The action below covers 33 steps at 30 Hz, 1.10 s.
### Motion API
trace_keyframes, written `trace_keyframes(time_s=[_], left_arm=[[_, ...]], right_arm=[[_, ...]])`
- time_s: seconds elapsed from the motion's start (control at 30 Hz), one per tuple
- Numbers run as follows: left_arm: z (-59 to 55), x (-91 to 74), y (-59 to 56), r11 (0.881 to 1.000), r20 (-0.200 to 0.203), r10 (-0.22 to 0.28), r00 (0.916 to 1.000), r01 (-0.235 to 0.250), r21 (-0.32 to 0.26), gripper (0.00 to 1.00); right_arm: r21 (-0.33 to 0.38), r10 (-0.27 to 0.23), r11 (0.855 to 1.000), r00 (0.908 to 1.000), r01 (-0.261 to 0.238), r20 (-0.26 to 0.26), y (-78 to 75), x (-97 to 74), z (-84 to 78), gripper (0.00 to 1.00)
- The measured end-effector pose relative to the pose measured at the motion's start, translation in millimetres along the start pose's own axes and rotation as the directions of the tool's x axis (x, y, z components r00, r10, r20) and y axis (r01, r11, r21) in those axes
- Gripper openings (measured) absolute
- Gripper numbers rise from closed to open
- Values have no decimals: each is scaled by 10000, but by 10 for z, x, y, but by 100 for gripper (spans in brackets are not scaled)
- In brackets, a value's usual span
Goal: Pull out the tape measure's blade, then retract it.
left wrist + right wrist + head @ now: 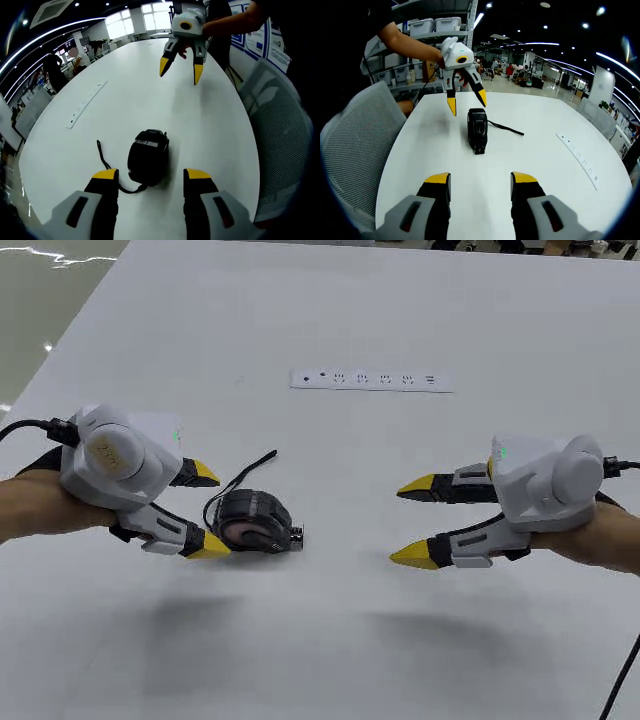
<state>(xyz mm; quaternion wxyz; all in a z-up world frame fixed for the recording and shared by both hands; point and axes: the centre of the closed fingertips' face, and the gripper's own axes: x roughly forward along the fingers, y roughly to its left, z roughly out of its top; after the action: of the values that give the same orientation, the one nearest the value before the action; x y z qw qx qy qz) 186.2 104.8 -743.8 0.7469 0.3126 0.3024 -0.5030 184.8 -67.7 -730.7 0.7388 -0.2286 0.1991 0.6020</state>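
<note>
Worktop (400, 300): white, 1 long surface.

Tape measure (255, 521): black case, lies flat on the worktop on my L side. Blade is fully in, with the hook (297, 535) at the case mouth, pointing toward R tool. The black strap (240, 480) trails off the back of the case and lies loose on the surface.

L tool (213, 510): jaws wide apart, nothing held. Its 2 yellow tips sit at the rear of the case, 1 each side of the strap end. The near tip is right beside the case; cannot tell if they touch. In the left gripper view the L tool (151, 175) has the tape measure (147, 156) just ahead of its tips, approx. centred in the gap.

R tool (402, 524): jaws wide apart, nothing held. It hovers well apart from the case, tips aimed at it. In the right gripper view the R tool (481, 177) looks along the worktop at the tape measure (477, 127), mouth end toward me, with the L tool (467, 102) behind it.

Other items: a flat white power strip (370, 380) on the far side, well apart from both tools, and a grey mesh chair (355, 150) at the worktop edge.
</note>
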Motion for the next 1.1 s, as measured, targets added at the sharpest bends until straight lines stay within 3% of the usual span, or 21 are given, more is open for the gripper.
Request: trace_keyframes(time_s=[0.63,1.1], left_arm=[[-163,167,51,9993,-629,-292,9976,305,200,46],[-157,271,83,9976,-755,-540,9957,570,382,44]], right_arm=[[-52,445,9990,9988,-446,-179,-61,360,-45,50],[-443,1075,9931,9937,-1089,-332,75,690,57,48]])
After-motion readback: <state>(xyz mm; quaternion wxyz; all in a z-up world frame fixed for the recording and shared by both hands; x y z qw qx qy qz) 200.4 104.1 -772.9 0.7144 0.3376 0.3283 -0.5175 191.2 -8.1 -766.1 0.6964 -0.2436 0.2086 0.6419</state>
